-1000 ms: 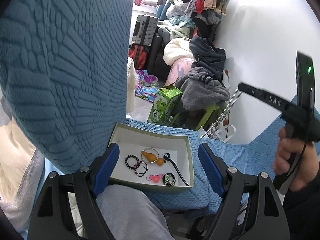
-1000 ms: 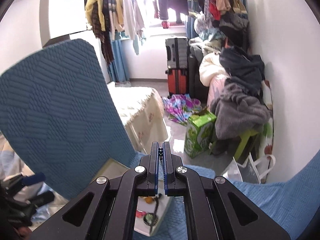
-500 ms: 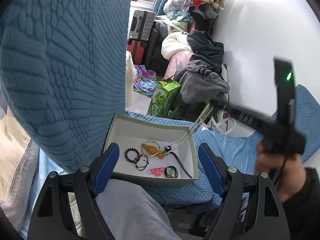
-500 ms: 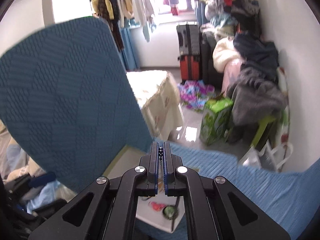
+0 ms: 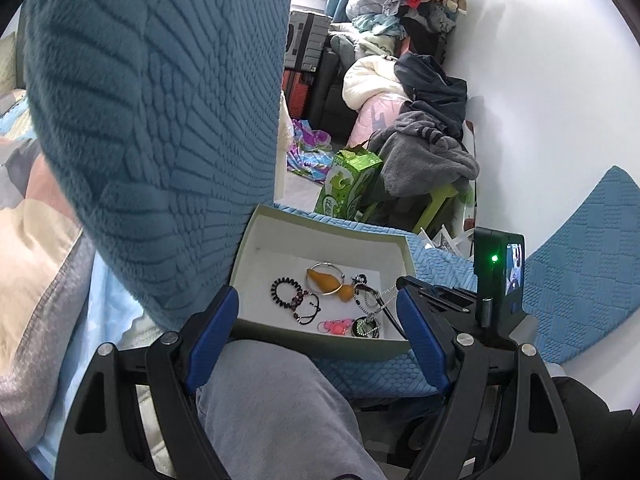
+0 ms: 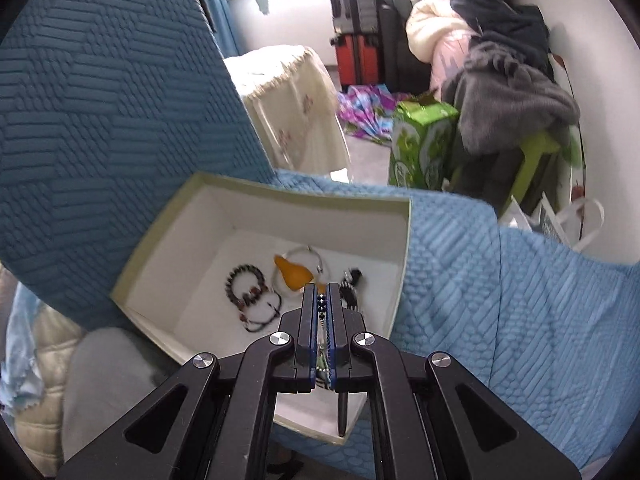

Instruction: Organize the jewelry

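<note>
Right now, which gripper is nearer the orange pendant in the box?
Right. The right gripper is over the box, its tips just short of the orange pendant, shut on a chain. The left gripper hangs open at the box's near edge.

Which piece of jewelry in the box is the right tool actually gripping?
The silver bead chain, pinched in the right tool and trailing into the white cardboard box; the dark beaded bracelet and orange pendant lie loose.

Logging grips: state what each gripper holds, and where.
Right gripper pinches a beaded silver chain along its strand, over the box. Left gripper is open, empty.
</note>
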`<control>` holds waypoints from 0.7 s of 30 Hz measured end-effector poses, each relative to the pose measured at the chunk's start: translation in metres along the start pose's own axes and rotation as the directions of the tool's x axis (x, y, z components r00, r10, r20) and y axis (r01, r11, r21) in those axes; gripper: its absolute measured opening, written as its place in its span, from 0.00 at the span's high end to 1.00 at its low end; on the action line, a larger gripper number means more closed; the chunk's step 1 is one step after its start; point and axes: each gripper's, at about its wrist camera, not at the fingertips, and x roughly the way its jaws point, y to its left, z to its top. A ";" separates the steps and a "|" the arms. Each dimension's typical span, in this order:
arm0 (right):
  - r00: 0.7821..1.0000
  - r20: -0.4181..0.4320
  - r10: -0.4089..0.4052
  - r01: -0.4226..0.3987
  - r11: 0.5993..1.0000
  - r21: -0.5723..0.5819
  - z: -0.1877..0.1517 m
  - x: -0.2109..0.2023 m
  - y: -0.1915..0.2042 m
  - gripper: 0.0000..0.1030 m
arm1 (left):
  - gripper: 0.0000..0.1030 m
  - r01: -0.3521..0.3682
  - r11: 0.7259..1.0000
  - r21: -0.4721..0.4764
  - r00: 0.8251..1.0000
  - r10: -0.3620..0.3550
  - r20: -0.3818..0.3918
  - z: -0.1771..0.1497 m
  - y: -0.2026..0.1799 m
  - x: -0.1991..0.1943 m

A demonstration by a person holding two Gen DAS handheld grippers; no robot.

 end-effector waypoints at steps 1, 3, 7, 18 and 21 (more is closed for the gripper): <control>1.000 0.001 0.004 -0.004 1.000 0.013 0.000 -0.001 -0.003 0.98 | 0.21 -0.010 1.000 0.003 1.000 0.010 0.001 0.000 0.000 0.000; 1.000 -0.011 0.028 -0.027 0.999 0.045 0.002 -0.005 -0.007 0.94 | 0.21 -0.016 1.000 0.004 1.000 0.016 0.005 0.001 0.000 0.000; 0.999 0.040 0.027 -0.029 0.998 0.047 0.012 -0.038 -0.008 0.62 | 0.21 -0.011 1.000 -0.004 1.000 0.011 0.023 0.003 -0.001 -0.003; 0.959 0.282 -0.013 0.001 0.999 0.044 0.034 -0.172 0.004 0.00 | 0.18 -0.012 0.999 0.039 0.996 0.009 0.089 0.010 -0.021 -0.021; 0.944 0.329 -0.039 0.023 0.998 0.051 0.029 -0.197 0.005 0.00 | 0.18 -0.014 0.998 0.056 0.994 0.008 0.106 0.009 -0.026 -0.026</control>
